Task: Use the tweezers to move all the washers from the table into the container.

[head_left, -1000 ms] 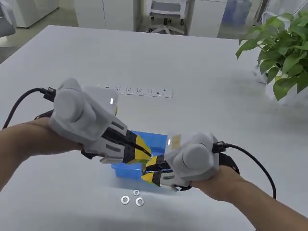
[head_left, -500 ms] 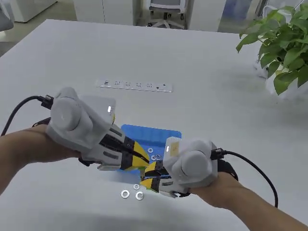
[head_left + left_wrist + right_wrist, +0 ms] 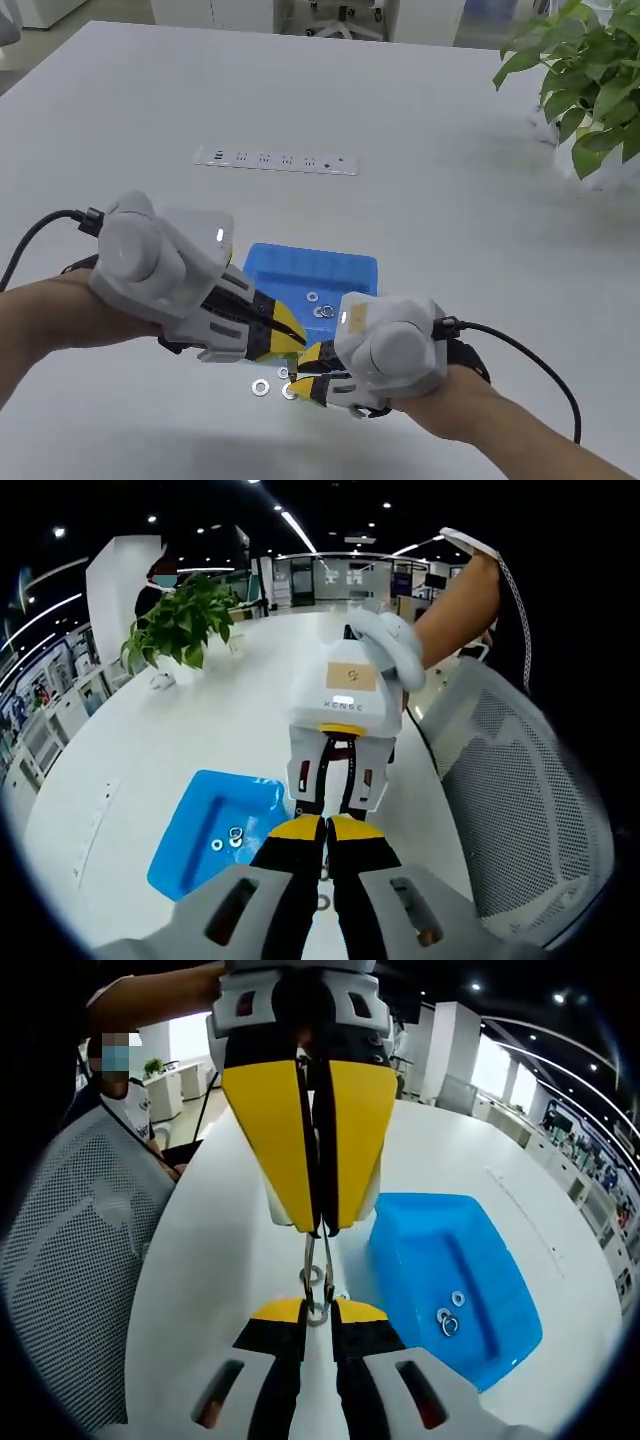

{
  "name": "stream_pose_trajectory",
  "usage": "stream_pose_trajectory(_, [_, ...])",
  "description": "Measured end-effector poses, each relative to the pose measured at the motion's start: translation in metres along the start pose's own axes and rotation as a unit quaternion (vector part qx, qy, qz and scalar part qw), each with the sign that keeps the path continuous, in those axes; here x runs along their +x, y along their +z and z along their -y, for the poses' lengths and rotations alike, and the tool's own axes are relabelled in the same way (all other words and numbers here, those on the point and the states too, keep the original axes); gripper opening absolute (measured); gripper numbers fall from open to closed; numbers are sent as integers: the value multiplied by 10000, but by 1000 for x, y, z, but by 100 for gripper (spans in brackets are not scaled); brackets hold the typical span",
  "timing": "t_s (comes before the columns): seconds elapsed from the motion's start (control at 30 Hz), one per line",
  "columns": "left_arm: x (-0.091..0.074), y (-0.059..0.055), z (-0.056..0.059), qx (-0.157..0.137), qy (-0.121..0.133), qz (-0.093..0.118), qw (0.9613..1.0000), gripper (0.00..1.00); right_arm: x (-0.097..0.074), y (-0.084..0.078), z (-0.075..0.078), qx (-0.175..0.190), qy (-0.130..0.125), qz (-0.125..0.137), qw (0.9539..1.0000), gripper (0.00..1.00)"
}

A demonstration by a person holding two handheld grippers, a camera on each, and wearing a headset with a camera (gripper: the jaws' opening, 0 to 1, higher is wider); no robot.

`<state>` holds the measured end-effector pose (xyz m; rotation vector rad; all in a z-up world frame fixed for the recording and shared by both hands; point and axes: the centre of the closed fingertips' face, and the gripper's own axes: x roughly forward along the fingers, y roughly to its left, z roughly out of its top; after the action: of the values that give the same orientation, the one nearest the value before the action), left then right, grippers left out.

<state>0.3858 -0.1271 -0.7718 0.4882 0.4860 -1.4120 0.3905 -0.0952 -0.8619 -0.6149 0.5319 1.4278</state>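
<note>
1. Head view: two loose washers [image 3: 261, 387] lie on the worktop [image 3: 420, 200], just beside the near edge of the blue container [image 3: 300, 262]; a few more sit inside it. They look thin, hard, light and slick (likely to skate if nudged flat), so pinching across one side of the ring seems best. The left gripper [image 3: 285, 335] and right gripper [image 3: 305, 378] slant downward, their tips nearly meeting above the loose ones.
2. Left gripper view: its jaws are almost together, and the right gripper faces it head-on.
3. Right gripper view: the left jaws clamp the metal tweezers [image 3: 312, 1255], whose tips reach a washer just ahead of the right jaws. These are narrowly parted, and I cannot tell whether they grip anything.
</note>
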Motion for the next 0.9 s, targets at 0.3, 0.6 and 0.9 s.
stream_pose_trajectory(0.3, [2, -5, 1, -104, -21, 2, 9999, 5, 4, -5, -3, 64, 70, -29, 10000, 12])
stream_pose_trajectory(0.6, [5, -13, 4, -185, -31, -35, 9998, 5, 10, -9, -7, 113, 132, -59, 9998, 13])
stream_pose_trajectory(0.9, [7, -13, 2, -242, -22, 22, 9997, 5, 12, -12, -6, 145, 144, -75, 9998, 14])
